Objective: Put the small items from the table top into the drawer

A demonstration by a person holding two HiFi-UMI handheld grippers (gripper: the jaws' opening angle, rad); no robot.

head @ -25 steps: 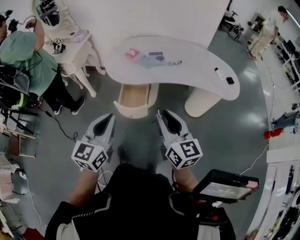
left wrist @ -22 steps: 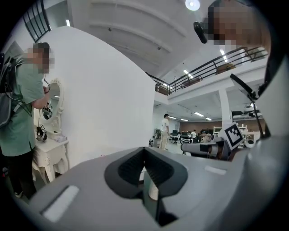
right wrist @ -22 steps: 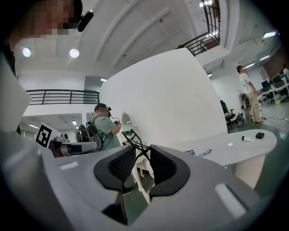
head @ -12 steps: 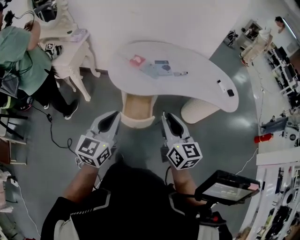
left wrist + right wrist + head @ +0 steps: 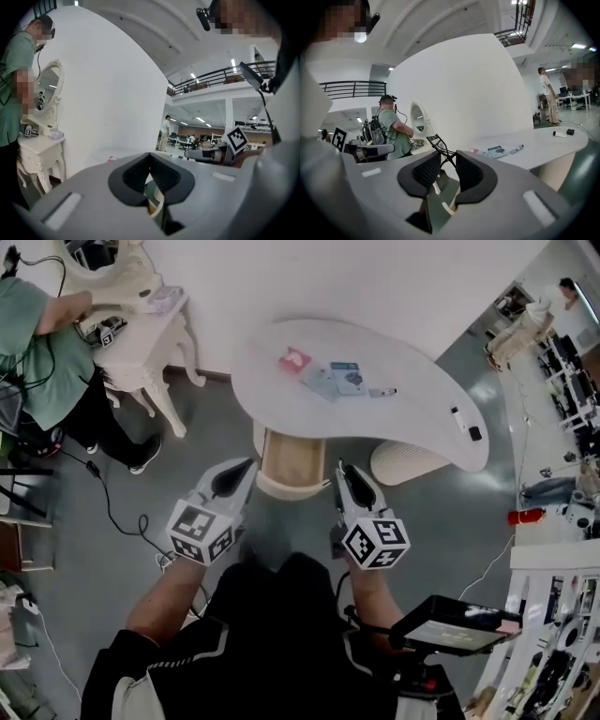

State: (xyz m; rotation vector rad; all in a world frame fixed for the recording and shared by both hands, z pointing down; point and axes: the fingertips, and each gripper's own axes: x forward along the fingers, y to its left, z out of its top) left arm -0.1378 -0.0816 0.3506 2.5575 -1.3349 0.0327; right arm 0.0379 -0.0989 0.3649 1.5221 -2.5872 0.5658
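Note:
The white curved table (image 5: pixel 412 418) carries a pink item (image 5: pixel 293 359), a blue-grey booklet (image 5: pixel 346 377), a marker (image 5: pixel 382 392), a small white item (image 5: pixel 459 415) and a small black item (image 5: pixel 475 433). Under its near edge an open drawer (image 5: pixel 291 461) shows a pale wooden inside. My right gripper (image 5: pixel 341 471) hangs just right of the drawer, shut on a black eyelash curler (image 5: pixel 437 143) that sticks up between its pads. My left gripper (image 5: pixel 240 474) is just left of the drawer; its pads (image 5: pixel 136 173) meet at the tips with nothing between them.
A cream dressing table (image 5: pixel 141 329) with a mirror stands at the back left, where a person in a green shirt (image 5: pixel 42 352) works. Cables (image 5: pixel 117 512) trail over the grey floor. A white round pedestal (image 5: pixel 408 463) holds up the table's right side. Another person (image 5: pixel 530 320) stands far right.
The table and drawer have come closer, and both grippers now hang right by the drawer's front. The right gripper's hold on the curler is unchanged.

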